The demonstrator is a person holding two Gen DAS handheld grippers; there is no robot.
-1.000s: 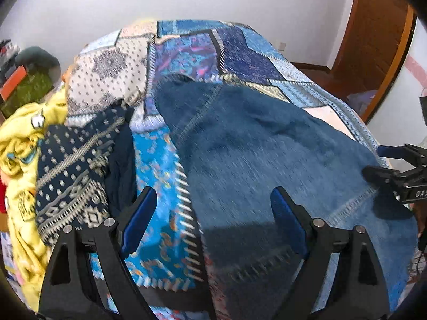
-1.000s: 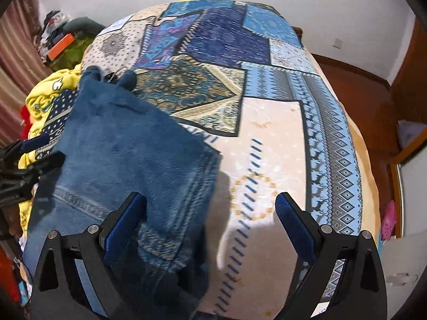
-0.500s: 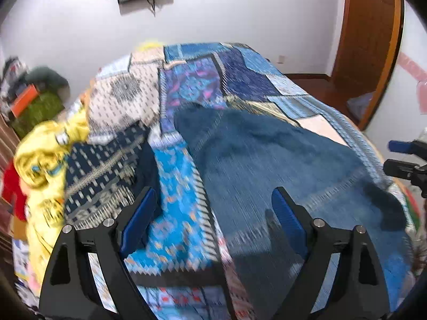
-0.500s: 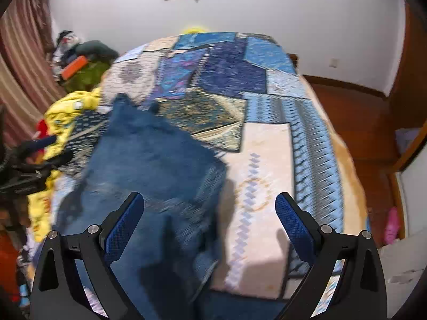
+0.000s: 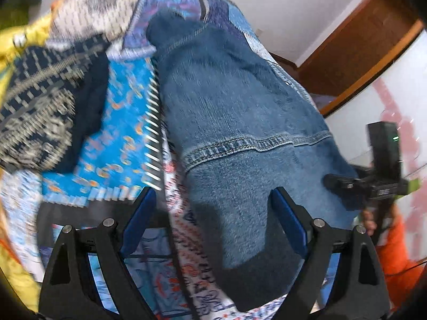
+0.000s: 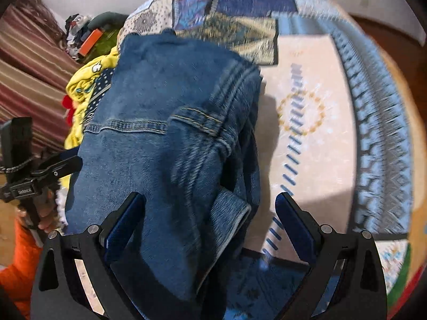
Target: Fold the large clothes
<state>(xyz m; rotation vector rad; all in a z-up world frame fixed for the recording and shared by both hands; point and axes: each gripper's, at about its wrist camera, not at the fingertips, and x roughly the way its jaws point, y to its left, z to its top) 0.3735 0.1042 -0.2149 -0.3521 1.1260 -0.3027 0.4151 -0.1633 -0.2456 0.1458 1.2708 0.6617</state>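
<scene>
A pair of blue jeans (image 5: pixel 234 112) lies lengthwise on the patchwork bedspread (image 5: pixel 117 138), its near end hanging over the bed's front edge. It also shows in the right wrist view (image 6: pixel 165 133), with a pocket and a turned-up hem near the fingers. My left gripper (image 5: pixel 210 218) is open and empty, its right finger over the jeans' near end. My right gripper (image 6: pixel 210 221) is open and empty, straddling the jeans' near edge. Each gripper shows at the side of the other's view.
A dark patterned garment (image 5: pixel 45 101) and a yellow one (image 6: pixel 88 77) lie left of the jeans. More clutter is piled by a striped curtain (image 6: pixel 29 61). A wooden door (image 5: pixel 355 42) stands at the right. The bedspread (image 6: pixel 315 122) extends right of the jeans.
Both grippers have dropped and come in close over the near end of the jeans, after having lifted back half a second ago. Both stay open.
</scene>
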